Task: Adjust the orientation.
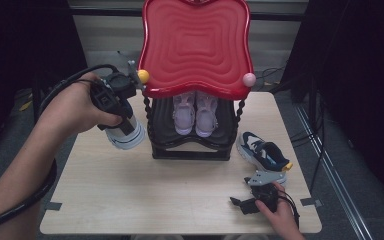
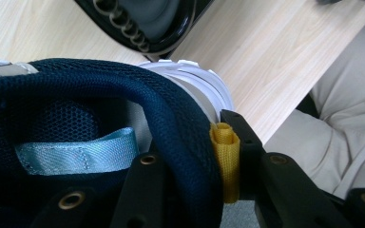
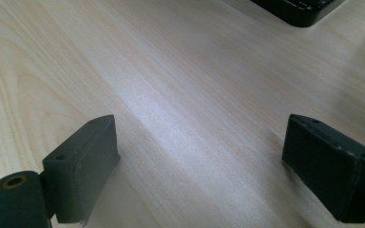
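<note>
My left gripper (image 1: pixel 121 117) hangs above the table's left side, beside the rack, and is shut on a navy sneaker (image 1: pixel 126 135) with a white sole. In the left gripper view the jaws of that gripper (image 2: pixel 195 156) clamp the sneaker's (image 2: pixel 76 95) padded heel collar, one jaw inside and one outside against the yellow pull tab (image 2: pixel 225 161). The matching navy sneaker (image 1: pixel 264 152) lies on the table to the right of the rack. Near the front right edge my right gripper (image 1: pixel 237 204) rests low and open; the right gripper view has only bare wood between that gripper's (image 3: pixel 204 156) fingers.
A black two-level shoe rack (image 1: pixel 190 150) stands at the table's middle back, topped by a red wavy tray (image 1: pixel 196 45). A pair of pink sneakers (image 1: pixel 195 112) sits on its lower shelf. Light wood tabletop (image 1: pixel 145 195) stretches in front. A person's trouser leg (image 2: pixel 342 123) is below the table edge.
</note>
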Demonstrator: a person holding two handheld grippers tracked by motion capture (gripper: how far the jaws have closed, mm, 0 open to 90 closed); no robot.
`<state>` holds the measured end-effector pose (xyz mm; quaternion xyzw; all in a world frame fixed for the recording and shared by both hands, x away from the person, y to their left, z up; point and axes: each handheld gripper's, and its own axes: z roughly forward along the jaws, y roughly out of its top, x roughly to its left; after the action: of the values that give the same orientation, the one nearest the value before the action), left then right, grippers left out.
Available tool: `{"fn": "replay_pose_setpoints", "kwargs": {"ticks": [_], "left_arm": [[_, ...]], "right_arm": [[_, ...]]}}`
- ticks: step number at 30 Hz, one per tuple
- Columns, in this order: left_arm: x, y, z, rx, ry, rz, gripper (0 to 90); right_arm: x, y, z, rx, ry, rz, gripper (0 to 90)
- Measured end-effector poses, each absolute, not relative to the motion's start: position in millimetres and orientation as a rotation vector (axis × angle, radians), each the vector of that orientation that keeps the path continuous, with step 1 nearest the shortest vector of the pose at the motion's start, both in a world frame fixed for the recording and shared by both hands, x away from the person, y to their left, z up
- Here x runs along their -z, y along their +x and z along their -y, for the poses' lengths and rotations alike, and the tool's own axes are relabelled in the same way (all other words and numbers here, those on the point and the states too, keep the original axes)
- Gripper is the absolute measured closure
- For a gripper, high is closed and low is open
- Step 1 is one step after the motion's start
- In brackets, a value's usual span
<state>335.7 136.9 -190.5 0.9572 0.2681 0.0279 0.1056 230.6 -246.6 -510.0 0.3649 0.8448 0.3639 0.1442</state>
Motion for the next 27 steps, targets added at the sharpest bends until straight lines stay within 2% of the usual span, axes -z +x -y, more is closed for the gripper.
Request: {"fn": "replay_pose_setpoints", "kwargs": {"ticks": [27], "left_arm": [[110.6, 320.6, -118.2, -0.287, 2.816, -0.717, 72.1]], "right_arm": [[510.0, 230.5, 246.6, -1.046, 1.050, -2.437, 10.9]]}}
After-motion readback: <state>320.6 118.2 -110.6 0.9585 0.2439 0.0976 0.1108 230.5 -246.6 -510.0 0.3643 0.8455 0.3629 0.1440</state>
